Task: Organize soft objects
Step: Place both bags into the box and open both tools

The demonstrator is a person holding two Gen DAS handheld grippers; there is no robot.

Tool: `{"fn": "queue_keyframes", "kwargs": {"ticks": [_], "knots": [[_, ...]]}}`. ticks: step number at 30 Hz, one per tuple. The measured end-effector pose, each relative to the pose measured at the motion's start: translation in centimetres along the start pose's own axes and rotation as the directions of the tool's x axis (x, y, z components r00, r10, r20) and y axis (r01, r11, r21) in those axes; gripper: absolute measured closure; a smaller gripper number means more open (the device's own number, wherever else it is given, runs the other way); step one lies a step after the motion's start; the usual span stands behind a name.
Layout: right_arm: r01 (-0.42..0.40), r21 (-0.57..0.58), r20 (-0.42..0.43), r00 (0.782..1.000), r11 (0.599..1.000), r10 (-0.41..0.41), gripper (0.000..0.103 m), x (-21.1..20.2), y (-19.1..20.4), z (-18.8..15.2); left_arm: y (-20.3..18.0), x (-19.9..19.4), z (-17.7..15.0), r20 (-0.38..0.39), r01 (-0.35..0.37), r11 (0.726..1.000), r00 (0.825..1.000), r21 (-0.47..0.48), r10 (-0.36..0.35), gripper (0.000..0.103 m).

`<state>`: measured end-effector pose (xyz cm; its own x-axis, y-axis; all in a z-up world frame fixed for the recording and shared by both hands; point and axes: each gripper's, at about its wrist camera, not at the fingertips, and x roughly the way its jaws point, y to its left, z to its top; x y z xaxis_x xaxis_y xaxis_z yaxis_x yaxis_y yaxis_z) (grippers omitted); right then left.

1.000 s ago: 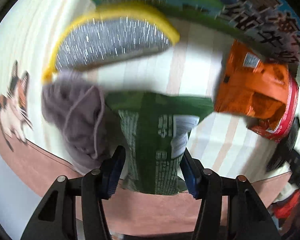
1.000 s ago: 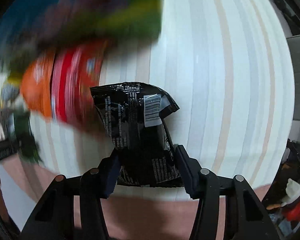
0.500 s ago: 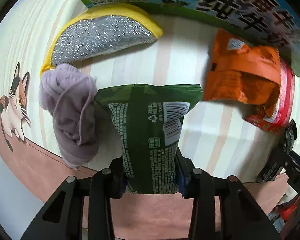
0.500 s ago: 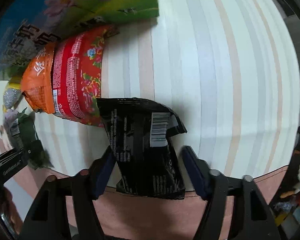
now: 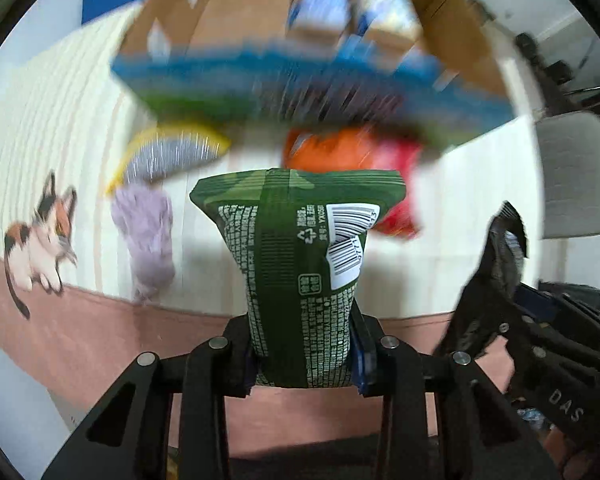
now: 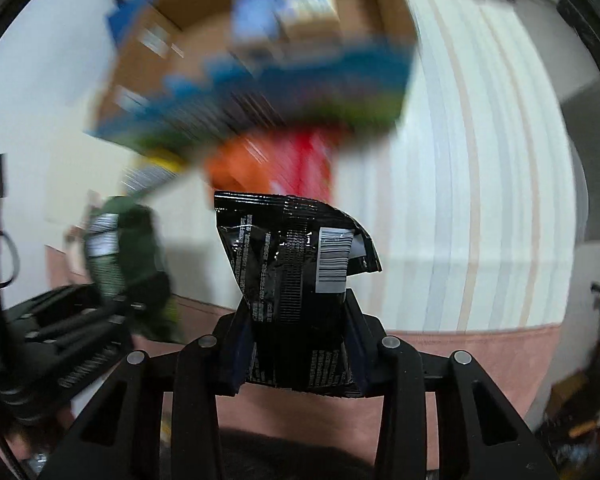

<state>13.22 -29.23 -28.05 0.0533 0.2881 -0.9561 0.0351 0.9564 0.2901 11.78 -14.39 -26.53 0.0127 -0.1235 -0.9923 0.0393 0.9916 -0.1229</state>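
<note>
My left gripper (image 5: 302, 354) is shut on a green snack packet (image 5: 300, 264), which hangs lifted above the striped cloth (image 5: 52, 140). A black snack packet (image 6: 296, 280) is clamped in my right gripper (image 6: 298, 354), also raised off the cloth. Each gripper shows in the other's view: the right one with its black packet (image 5: 504, 256) at the right edge, the left one with its green packet (image 6: 120, 248) at the left. On the cloth below lie a purple cloth (image 5: 146, 240), a yellow-edged silver sponge (image 5: 168, 156), an orange packet (image 5: 332, 150) and a red packet (image 5: 400, 208), all blurred.
An open cardboard box (image 5: 308, 20) with blue and green printed sides stands at the back of the cloth, holding small blue-and-white cartons (image 5: 320, 4). A cat picture (image 5: 40, 240) marks the cloth's left. A grey chair (image 5: 576, 176) stands at the right.
Both grippers have closed on their packets and risen well above the cloth, carrying the green and black packets up. The open box has come into view.
</note>
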Motion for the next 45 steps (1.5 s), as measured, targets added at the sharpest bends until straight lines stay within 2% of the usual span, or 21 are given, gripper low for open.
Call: {"fn": "queue_keyframes", "kwargs": {"ticks": [4,6,10,13,17,21,28,35,38,41,43,44,45], "knots": [[-0.041,-0.058,0.093,0.995,0.997,0.046,0.061,-6.2,3.1,3.5,-0.5,-6.6,4.0,0.1,0.037,0.998,0.994,0.048,-0.042,0.071],[-0.046,-0.076,0.121,0.991,0.996,0.055,0.061,-7.7,4.7,5.6,2.3,-8.4,9.5,0.126,0.04,0.997,0.991,0.061,-0.047,0.071],[-0.005,-0.087,0.178,0.984,0.996,0.02,0.061,-8.8,7.4,11.4,3.6,-10.8,16.4,0.184,-0.006,0.997,0.983,0.081,-0.009,0.071],[0.02,-0.064,0.17,0.985,0.998,-0.009,0.061,-8.6,7.9,16.4,5.8,-10.0,21.6,0.162,-0.031,0.997,0.987,0.067,0.02,0.071],[0.064,-0.021,0.11,0.992,0.998,-0.061,0.061,-5.4,6.3,21.5,8.0,-6.4,27.7,0.099,-0.091,0.994,0.992,0.065,0.084,0.071],[0.104,0.028,0.028,0.994,0.994,-0.104,0.061,-0.5,4.5,23.5,8.9,-2.6,31.9,0.024,-0.11,0.992,0.994,0.063,0.108,0.071],[0.164,0.028,-0.071,0.984,0.986,-0.161,0.061,6.4,2.7,24.8,9.1,2.8,34.5,-0.101,-0.118,0.989,0.987,0.088,0.126,0.071],[0.191,0.015,-0.134,0.973,0.982,-0.187,0.061,9.4,2.3,24.7,9.3,5.7,36.1,-0.155,-0.114,0.989,0.98,0.095,0.128,0.071],[0.198,-0.007,-0.179,0.964,0.98,-0.196,0.06,10.5,2.7,24.4,9.0,6.4,36.9,-0.19,-0.118,0.987,0.972,0.109,0.137,0.067],[0.208,-0.015,-0.217,0.954,0.978,-0.206,0.052,11.6,2.9,24.4,9.6,6.6,37.7,-0.219,-0.087,0.994,0.971,0.071,0.101,0.061],[0.205,-0.005,-0.212,0.956,0.979,-0.201,0.041,11.5,2.9,24.6,9.6,6.2,38.2,-0.213,-0.097,0.993,0.971,0.073,0.111,0.047],[0.196,0.002,-0.205,0.96,0.981,-0.191,0.032,11.1,3.0,24.6,9.6,5.8,38.3,-0.198,-0.106,0.991,0.973,0.079,0.12,0.043],[0.193,0.01,-0.197,0.962,0.981,-0.187,0.029,10.7,3.0,24.7,9.6,5.4,38.3,-0.186,-0.106,0.991,0.975,0.083,0.12,0.039]]}}
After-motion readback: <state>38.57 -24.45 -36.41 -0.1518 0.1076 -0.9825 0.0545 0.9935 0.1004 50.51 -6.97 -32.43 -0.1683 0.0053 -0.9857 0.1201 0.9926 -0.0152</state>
